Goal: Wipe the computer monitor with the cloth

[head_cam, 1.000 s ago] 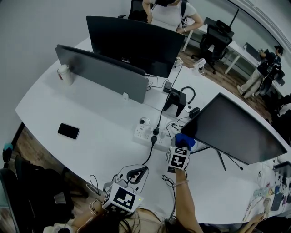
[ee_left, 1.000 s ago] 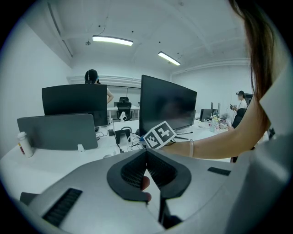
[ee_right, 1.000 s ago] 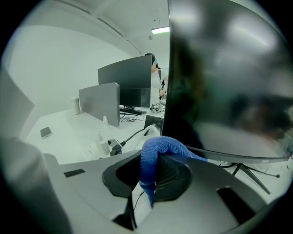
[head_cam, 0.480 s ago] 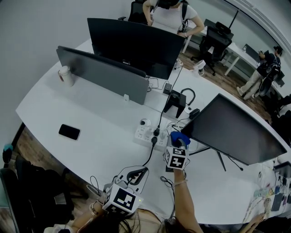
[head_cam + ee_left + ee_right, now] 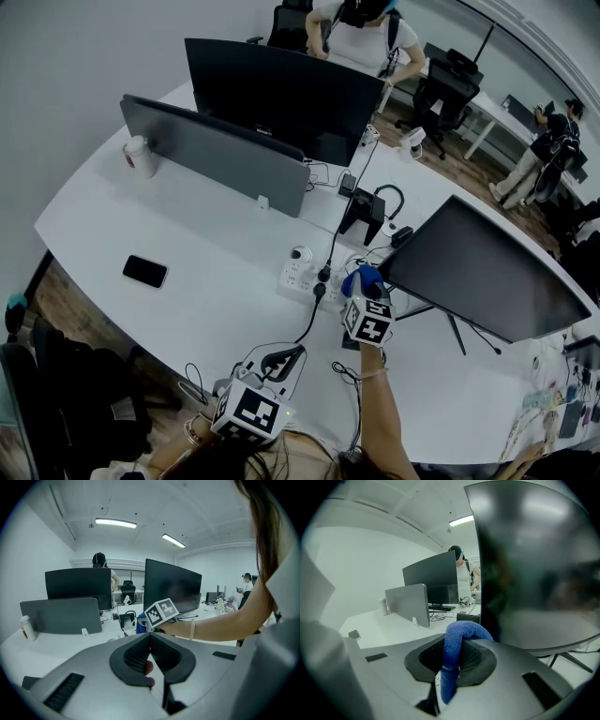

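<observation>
The right gripper [image 5: 366, 289] has its fingers [image 5: 425, 659] clamped on a blue cloth [image 5: 364, 277]. In its own view the cloth bulges up over the fingertips in a rounded fold, and a tail of it hangs down through the gap behind them. Straight ahead of those fingers and a little to their right rises the dark monitor [image 5: 480, 270], tilted on a thin stand, with its near left edge filling most of the right gripper view. The cloth sits right up at the screen's lower left corner, though I cannot tell whether it touches the glass.

The left gripper [image 5: 279, 358] hangs low by the person's body, behind the right fingers and off to their left. Its two fingers are pressed together tip to tip with nothing between them.

Just left of the right fingers a power strip [image 5: 305, 277] lies on the white desk [image 5: 216, 281] with dark cables running from it. Farther left of them a phone [image 5: 144, 271] lies flat on the desk. Ahead of both pairs of fingers a grey divider panel [image 5: 216, 155] stands across the desk with a cup [image 5: 138, 156] at its left end, and behind the panel stands a second monitor [image 5: 281, 94]. Beyond that one, farthest from the fingers, stands another person [image 5: 361, 28].
</observation>
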`<action>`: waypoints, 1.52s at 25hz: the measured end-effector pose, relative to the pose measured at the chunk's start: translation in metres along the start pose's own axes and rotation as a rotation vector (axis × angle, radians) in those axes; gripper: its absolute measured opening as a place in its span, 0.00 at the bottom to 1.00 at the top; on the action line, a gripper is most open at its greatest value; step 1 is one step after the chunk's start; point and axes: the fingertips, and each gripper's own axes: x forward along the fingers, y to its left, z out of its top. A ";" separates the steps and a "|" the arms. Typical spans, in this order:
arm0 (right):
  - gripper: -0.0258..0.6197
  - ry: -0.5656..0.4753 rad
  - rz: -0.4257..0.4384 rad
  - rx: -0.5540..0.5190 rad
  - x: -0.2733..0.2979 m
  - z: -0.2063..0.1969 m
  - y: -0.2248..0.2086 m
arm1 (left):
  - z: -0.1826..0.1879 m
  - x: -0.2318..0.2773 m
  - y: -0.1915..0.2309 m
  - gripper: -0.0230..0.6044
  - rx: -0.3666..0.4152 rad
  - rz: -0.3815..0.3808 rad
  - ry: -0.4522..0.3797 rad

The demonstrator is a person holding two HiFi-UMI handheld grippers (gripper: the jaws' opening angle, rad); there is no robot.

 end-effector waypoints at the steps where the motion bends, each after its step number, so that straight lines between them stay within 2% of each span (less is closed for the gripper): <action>1: 0.12 -0.002 -0.008 -0.002 0.000 0.002 -0.002 | 0.000 0.000 0.000 0.05 0.000 -0.001 -0.002; 10: 0.12 0.001 -0.078 -0.059 -0.004 0.013 -0.013 | -0.004 0.001 -0.002 0.05 -0.045 -0.012 -0.017; 23: 0.12 -0.061 -0.097 -0.118 -0.020 0.044 -0.016 | -0.005 0.006 -0.003 0.05 -0.047 -0.048 -0.026; 38: 0.12 -0.129 -0.109 -0.028 -0.037 0.069 -0.017 | -0.011 -0.002 0.009 0.05 -0.074 0.015 -0.030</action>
